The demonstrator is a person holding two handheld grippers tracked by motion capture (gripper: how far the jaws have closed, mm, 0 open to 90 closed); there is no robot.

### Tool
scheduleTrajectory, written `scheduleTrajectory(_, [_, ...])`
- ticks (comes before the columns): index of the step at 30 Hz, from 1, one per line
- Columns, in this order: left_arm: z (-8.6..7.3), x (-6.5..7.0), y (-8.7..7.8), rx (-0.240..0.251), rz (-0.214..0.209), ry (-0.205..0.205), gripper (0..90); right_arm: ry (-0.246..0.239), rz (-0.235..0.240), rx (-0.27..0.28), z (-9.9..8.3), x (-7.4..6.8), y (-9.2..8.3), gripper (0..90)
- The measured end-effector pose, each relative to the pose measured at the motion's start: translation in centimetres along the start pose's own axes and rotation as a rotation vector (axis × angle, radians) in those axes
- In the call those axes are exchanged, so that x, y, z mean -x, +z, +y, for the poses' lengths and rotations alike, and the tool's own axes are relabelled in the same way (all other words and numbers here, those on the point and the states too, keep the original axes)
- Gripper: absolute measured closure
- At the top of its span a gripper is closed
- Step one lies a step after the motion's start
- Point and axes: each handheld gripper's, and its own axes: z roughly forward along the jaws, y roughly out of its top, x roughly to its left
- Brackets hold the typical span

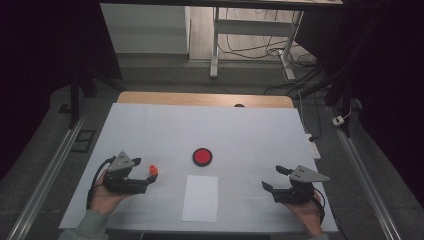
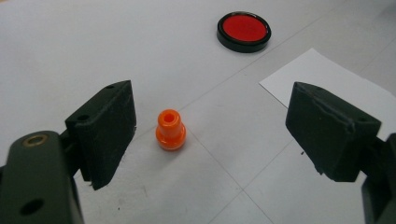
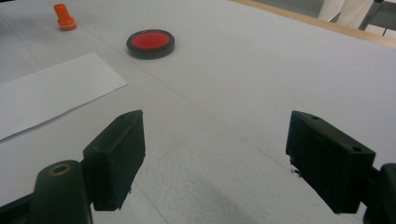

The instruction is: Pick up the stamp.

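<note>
A small orange peg stands upright on the white table cover, close to the inner side of the left jaw of my left gripper, which is open around it without touching. A round red disc in a black rim lies near the table's middle. A white paper sheet lies in front of it. My right gripper is open over bare cover at the right. The orange peg also appears far off in the right gripper view.
The white cover spans the table, with a wooden edge at the far side. Desk legs and cables stand on the floor beyond. Metal rails run along both sides of the table.
</note>
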Motion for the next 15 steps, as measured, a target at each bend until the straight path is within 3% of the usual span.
scheduleTrajectory(9, [1.7,-0.4,0.4,-0.004,-0.004,-0.030,17.3,0.003,-0.002,-0.015,-0.1,0.0,0.3,20.8])
scheduleTrajectory(12, [2.6,-0.5,0.7,-0.037,0.007,-0.008,17.3,0.013,0.006,-0.008,-0.1,0.0,0.3,21.1])
scheduleTrajectory(15, [3.3,-1.0,1.1,-0.037,0.018,-0.016,17.4,0.007,0.003,-0.008,0.0,0.0,0.2,21.3])
